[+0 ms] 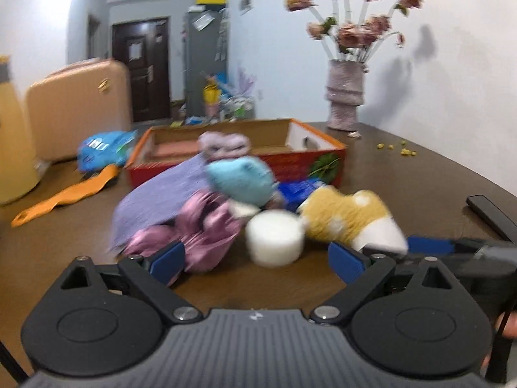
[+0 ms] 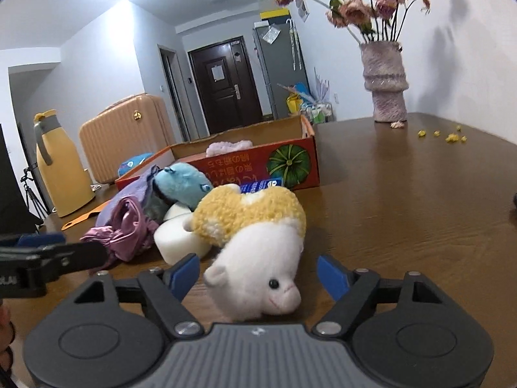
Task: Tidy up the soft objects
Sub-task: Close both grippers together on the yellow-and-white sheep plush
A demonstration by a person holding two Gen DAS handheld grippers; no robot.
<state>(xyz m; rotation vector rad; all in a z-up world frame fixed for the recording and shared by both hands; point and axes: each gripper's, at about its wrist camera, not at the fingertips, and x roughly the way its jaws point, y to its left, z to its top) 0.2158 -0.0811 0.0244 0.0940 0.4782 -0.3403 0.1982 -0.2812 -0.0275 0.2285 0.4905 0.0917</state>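
We hold our left tongs low over the brown bench with the jaws spread wide and nothing pressed between the blue pads; the pink satin cloth lies just past the left pad and the white foam roll sits ahead in the gap, untouched as far as the blurred view lets us tell. Our right tongs also stand open, with the head of the yellow and white plush animal lying between the pads, neither pad pressing on it. The soft things form one heap near the middle of the bench: the plush animal in front, the foam roll beside it, the pink cloth to its left, a lilac cloth behind that, and a light blue plush toy on top. Right behind the heap stands an open orange cardboard box with a pale pink fluffy item inside. A blue packet lies between the box and the heap. A fuzzy vase with flowers stands at the far side of the bench.
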